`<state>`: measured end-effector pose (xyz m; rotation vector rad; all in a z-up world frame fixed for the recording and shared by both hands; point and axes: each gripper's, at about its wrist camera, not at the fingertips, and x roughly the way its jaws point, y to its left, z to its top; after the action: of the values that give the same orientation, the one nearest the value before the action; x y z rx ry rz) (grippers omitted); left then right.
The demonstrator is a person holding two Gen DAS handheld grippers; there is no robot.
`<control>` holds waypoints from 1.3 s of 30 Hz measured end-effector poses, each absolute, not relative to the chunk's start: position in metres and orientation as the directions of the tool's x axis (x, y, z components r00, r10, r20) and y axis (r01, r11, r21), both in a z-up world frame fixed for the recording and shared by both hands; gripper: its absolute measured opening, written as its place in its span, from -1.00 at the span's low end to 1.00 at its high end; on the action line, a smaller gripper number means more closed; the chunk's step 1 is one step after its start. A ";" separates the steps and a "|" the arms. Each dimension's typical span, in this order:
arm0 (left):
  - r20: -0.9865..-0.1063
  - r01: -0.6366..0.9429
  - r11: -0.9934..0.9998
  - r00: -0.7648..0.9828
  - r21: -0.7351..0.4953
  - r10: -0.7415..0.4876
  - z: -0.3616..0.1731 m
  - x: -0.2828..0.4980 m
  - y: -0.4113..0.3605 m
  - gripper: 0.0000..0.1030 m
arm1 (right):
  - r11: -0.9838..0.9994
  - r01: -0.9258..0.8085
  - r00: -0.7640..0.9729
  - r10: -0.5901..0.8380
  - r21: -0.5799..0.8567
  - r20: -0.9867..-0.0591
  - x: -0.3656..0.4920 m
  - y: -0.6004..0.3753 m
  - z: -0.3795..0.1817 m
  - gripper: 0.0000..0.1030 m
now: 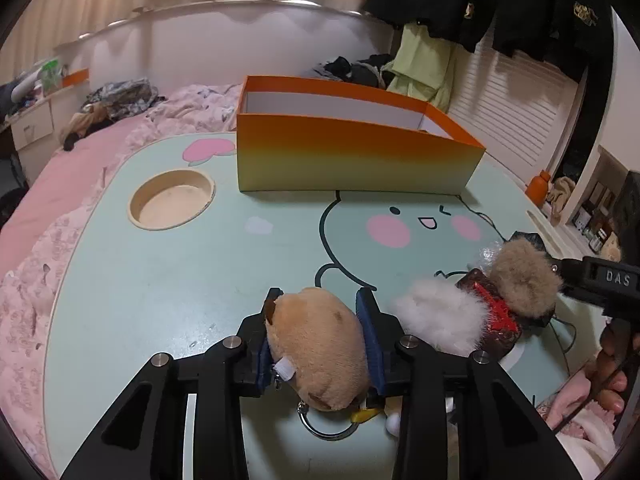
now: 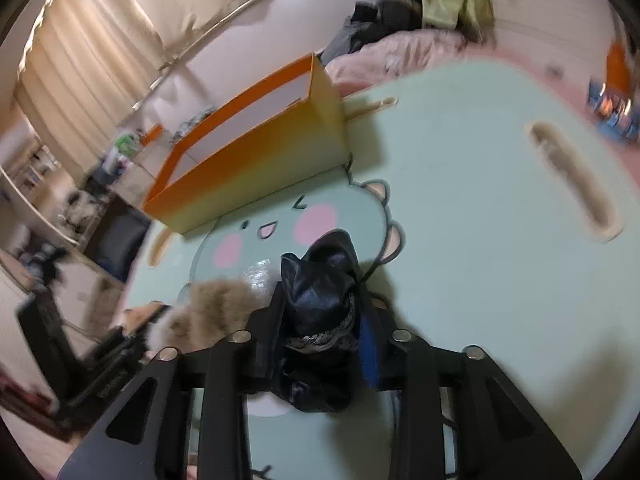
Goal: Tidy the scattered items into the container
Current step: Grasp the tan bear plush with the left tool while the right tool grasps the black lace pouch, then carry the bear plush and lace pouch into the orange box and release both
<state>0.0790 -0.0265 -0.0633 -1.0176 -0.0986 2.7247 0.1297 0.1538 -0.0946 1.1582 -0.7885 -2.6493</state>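
Now left gripper [image 1: 320, 304] was clamped on one tan plush [image 1: 316, 344], low over table [image 1: 160, 288]. Right gripper [image 2: 320, 300] was clamped on one black cloth item [image 2: 320, 304]. One white fluffy toy [image 1: 440, 316] and one brown pompom [image 1: 524, 276] lay beside, touching. One orange box [image 1: 352, 152] stood behind, well apart.

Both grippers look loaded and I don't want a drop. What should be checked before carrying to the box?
1. Left gripper shut on tan plush toy: ok.
2. Right gripper shut on black satin pouch: ok.
3. Orange box open on top: ok.
4. Box interior free: cannot tell.
5. Plush's key ring hanging clear: cannot tell.
6. Fluffy items remain on table: not ok.
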 end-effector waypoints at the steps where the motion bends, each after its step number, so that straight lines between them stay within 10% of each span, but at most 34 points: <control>1: -0.631 -0.192 -0.971 -0.738 -0.143 0.239 -0.061 0.081 -0.028 -0.32 | -0.832 -0.092 -0.715 -0.326 0.546 -0.618 0.134 0.161 -0.094 -0.42; 8: -0.574 -0.190 -0.972 -0.784 -0.137 0.234 -0.042 0.088 -0.038 -0.32 | -0.814 -0.101 -0.921 -0.140 0.571 -0.363 0.204 0.201 -0.049 -0.43; 37: -0.490 -0.216 -0.968 -0.835 -0.125 0.250 0.060 -0.009 -0.023 -0.31 | -0.896 0.066 -0.864 -0.272 0.439 -0.425 0.088 0.139 0.013 -0.42; 39: -0.500 -0.210 -0.972 -0.833 -0.110 0.236 0.068 -0.033 -0.018 -0.08 | -0.916 0.060 -0.869 -0.244 0.396 -0.432 0.063 0.131 0.026 -0.39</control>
<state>-0.0327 -0.0176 0.0682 -0.7742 -0.0735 2.8021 0.0626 0.1305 0.0258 0.7283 -0.5634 -2.8354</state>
